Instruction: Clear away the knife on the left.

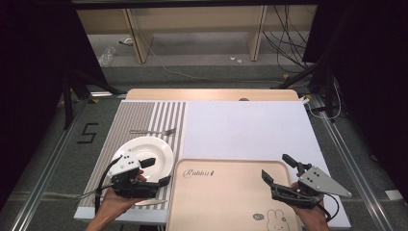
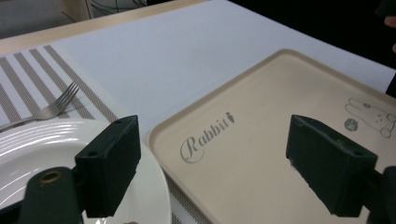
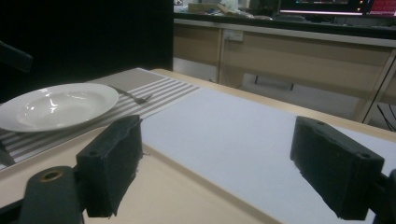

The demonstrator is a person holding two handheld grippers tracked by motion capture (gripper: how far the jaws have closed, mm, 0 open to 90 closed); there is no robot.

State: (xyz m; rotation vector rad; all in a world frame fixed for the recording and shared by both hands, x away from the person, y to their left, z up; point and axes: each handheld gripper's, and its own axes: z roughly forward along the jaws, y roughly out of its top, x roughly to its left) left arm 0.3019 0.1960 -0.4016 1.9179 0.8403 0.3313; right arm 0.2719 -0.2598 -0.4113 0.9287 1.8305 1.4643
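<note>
A white plate [image 1: 142, 150] rests on a striped placemat [image 1: 139, 113] at the left, and a metal fork [image 1: 153, 131] lies just beyond it. A beige tray [image 1: 226, 202] printed "Rabbit" fills the near middle. My left gripper [image 1: 159, 171] is open, one jaw over the plate's right rim and the other near the tray's left edge. In the left gripper view the gripper [image 2: 219, 163] holds nothing, with the plate [image 2: 28, 154], fork [image 2: 51, 109] and tray [image 2: 261, 121] ahead. Over the tray's right edge my right gripper [image 1: 275, 166] stands open and empty.
A white mat [image 1: 245, 127] covers the table beyond the tray and right of the placemat. In the right gripper view the gripper [image 3: 219, 168] faces the mat [image 3: 233, 130], the plate [image 3: 56, 105] and the fork [image 3: 137, 97]. Dark stands and cables surround the table.
</note>
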